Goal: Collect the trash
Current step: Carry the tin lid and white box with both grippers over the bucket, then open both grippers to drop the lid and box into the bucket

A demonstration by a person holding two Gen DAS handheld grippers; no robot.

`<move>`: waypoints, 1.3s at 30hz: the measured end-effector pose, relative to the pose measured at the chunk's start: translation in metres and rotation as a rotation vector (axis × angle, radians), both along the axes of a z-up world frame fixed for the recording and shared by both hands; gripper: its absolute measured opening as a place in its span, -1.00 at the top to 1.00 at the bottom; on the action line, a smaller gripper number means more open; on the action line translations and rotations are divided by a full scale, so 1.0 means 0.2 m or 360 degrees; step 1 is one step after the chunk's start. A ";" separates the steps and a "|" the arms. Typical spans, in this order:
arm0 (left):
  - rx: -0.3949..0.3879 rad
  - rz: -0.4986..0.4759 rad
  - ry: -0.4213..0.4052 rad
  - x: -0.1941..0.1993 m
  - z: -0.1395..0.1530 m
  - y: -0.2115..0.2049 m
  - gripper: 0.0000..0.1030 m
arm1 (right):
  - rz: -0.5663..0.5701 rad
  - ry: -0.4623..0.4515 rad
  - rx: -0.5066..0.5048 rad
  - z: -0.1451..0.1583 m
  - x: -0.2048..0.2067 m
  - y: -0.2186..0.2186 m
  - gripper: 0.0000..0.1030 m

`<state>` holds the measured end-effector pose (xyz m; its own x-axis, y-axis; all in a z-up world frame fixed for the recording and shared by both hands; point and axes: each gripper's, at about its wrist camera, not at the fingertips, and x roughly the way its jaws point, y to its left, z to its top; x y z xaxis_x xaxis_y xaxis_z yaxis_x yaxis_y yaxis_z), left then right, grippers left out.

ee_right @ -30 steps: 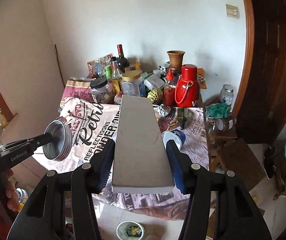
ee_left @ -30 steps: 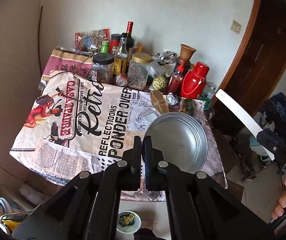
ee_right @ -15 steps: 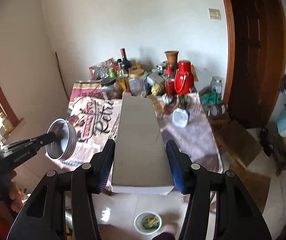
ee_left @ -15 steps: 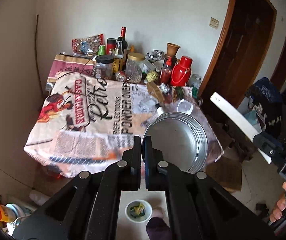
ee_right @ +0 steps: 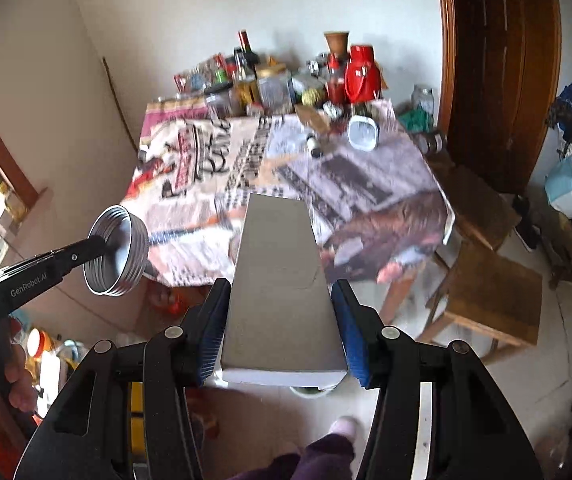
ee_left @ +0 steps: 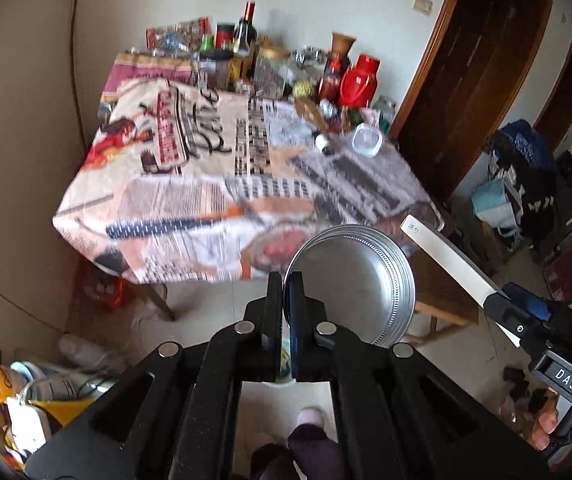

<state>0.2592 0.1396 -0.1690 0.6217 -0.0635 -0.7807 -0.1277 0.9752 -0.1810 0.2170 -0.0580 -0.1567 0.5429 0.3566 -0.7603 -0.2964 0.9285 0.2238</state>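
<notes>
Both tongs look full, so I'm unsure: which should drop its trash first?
Probably the left tongs: they pinch the light metal lid by its rim. The right tongs clamp the long box.

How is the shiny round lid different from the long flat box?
The metal lid is round and silvery with ridged sides; the cardboard box is long, flat and dull grey. The left tongs are nearly shut, pinching the lid's thin rim; the right tongs stand wide, squeezing the box's two sides. The lid looks smaller than the box. Both are held up off the table.
</notes>
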 end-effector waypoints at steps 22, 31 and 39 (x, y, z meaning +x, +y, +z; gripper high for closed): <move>-0.0144 0.0062 0.0746 0.17 -1.50 -0.27 0.97 | 0.0297 0.0598 -0.0186 -1.18 0.16 -0.05 0.05; -0.0163 0.0138 0.0882 0.17 -2.17 -0.18 0.97 | 0.0356 0.0777 -0.0292 -1.86 0.23 0.00 0.05; -0.0149 0.0143 0.0964 0.15 -2.64 -0.08 0.97 | 0.0477 0.0735 -0.0352 -2.29 0.28 0.15 0.05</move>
